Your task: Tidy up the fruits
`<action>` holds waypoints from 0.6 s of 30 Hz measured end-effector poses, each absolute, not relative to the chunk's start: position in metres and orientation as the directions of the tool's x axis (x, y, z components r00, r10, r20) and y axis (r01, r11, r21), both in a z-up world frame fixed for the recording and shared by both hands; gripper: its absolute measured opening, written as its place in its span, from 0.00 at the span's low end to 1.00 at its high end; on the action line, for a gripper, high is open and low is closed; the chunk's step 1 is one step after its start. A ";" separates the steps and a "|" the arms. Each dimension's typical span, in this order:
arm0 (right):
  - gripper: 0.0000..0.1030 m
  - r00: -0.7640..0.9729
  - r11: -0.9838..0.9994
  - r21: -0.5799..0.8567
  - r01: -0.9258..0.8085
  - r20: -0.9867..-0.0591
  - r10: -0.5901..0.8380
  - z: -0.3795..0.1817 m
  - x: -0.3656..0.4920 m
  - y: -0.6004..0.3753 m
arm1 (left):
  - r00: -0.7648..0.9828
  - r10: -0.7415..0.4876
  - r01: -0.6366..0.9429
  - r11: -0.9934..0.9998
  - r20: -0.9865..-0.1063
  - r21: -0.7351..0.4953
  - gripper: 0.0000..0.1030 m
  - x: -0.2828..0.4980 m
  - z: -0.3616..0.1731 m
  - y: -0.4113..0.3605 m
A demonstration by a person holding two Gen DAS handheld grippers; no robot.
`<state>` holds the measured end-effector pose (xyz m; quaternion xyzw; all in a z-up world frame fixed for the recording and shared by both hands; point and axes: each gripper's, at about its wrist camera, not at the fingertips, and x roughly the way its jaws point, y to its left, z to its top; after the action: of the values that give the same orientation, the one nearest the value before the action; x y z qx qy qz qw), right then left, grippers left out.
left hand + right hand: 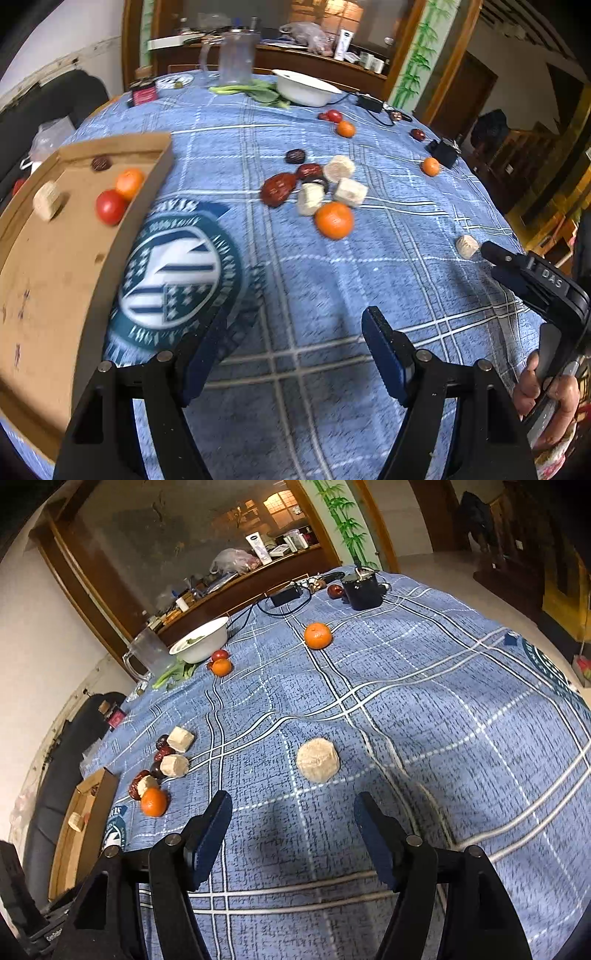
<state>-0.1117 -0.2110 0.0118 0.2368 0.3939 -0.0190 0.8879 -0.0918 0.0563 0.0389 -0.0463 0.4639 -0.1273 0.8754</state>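
Observation:
A cardboard tray (74,258) at the left holds a red tomato (110,206), an orange (129,182), a beige chunk (48,201) and a dark date (101,163). Mid-table lies a cluster of red dates (277,189), beige chunks (351,192) and an orange (334,220). My left gripper (295,332) hangs open over bare cloth, short of that cluster. A lone beige chunk (317,760) sits just ahead of my open right gripper (291,812), between the lines of its fingers. In the left wrist view the right gripper (495,262) nearly touches this chunk (467,246).
More oranges (317,635) (221,666) and a red fruit (335,590) lie farther back. A white bowl (306,88), greens (255,92), a clear jug (236,59), a black box (362,589) and cables (373,107) stand at the far edge. A blue checked cloth (295,277) covers the table.

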 end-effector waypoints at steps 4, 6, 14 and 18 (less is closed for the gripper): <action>0.70 0.663 0.899 0.376 0.223 -0.735 0.143 0.007 -0.094 -0.213 | 0.527 -0.286 0.214 0.956 -0.800 -0.201 0.73 -0.075 0.041 0.040; 0.70 0.644 0.905 0.357 0.230 -0.754 0.134 0.003 -0.085 -0.214 | 0.516 -0.298 0.227 0.952 -0.803 -0.207 0.73 -0.062 0.039 0.031; 0.70 0.629 0.916 0.333 0.223 -0.767 0.126 -0.004 -0.075 -0.214 | 0.521 -0.271 0.266 0.953 -0.809 -0.148 0.72 -0.017 0.028 -0.005; 0.70 0.627 0.927 0.306 0.214 -0.772 0.110 -0.004 -0.073 -0.210 | 0.509 -0.261 0.228 0.960 -0.820 -0.164 0.68 -0.003 0.017 -0.003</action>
<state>-0.0735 -0.2099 -0.0040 0.1882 0.4311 -0.0295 0.8820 -0.0027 -0.0033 0.0168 -0.0173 0.4751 -0.1408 0.8684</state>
